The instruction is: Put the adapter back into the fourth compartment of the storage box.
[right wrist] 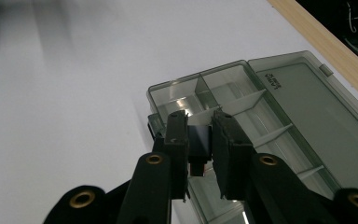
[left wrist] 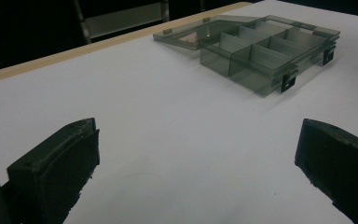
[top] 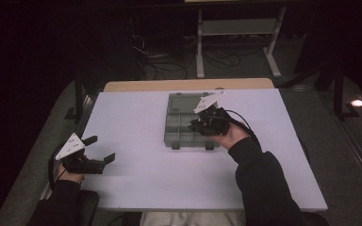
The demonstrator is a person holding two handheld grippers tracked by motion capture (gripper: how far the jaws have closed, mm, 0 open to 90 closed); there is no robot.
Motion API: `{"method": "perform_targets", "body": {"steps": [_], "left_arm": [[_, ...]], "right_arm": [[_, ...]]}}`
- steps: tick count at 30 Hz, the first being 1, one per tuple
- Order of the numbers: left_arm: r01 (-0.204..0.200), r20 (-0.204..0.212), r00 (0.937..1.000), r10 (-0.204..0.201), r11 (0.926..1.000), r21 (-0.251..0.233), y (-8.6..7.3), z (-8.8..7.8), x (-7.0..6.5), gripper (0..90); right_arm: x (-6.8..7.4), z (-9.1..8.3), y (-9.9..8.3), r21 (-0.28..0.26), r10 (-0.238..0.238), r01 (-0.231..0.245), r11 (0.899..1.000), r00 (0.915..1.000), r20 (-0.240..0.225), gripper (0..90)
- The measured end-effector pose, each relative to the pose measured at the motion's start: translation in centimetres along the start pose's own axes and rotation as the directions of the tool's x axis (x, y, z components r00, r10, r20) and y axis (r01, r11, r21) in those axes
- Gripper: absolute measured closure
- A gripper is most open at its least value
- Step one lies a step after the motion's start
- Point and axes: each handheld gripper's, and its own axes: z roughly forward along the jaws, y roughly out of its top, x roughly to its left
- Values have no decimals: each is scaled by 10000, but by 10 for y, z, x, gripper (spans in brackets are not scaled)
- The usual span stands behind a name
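Note:
A smoky transparent compartment box [top: 181, 104] lies open at the middle back of the white board, its lid [right wrist: 317, 107] folded flat away from me. My right gripper [top: 194, 126] hovers over the box's near compartments [right wrist: 242, 100]. It is shut on a small black block [right wrist: 199, 142] whose lower end shows a bit of red. At the left front, my left gripper [top: 100, 148] rests low over the board, open with nothing between its fingers [left wrist: 56, 163]. From there the box [left wrist: 261, 51] lies far ahead to the right.
The white board [top: 132, 174] covers a wooden table whose edge [top: 169, 84] shows at the back. Beyond it are dark floor, loose cables [top: 169, 61] and a metal rack leg [top: 200, 47]. The board drops off at the front and at both sides.

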Motion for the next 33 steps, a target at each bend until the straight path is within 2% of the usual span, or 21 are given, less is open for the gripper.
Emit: {"method": "perform_targets", "body": {"steps": [19, 33], "left_arm": [[16, -21, 10000, -16, 10000, -28, 0, 0, 0, 0], [3, -30, 10000, -3, 10000, -34, 0, 0, 0, 0]], "right_arm": [[-24, -5, -13, 7, 669, -670, 9977, 9964, 520, 753], [-40, -9, -24, -51, 1184, -1185, 9929, 9878, 1014, 753]]}}
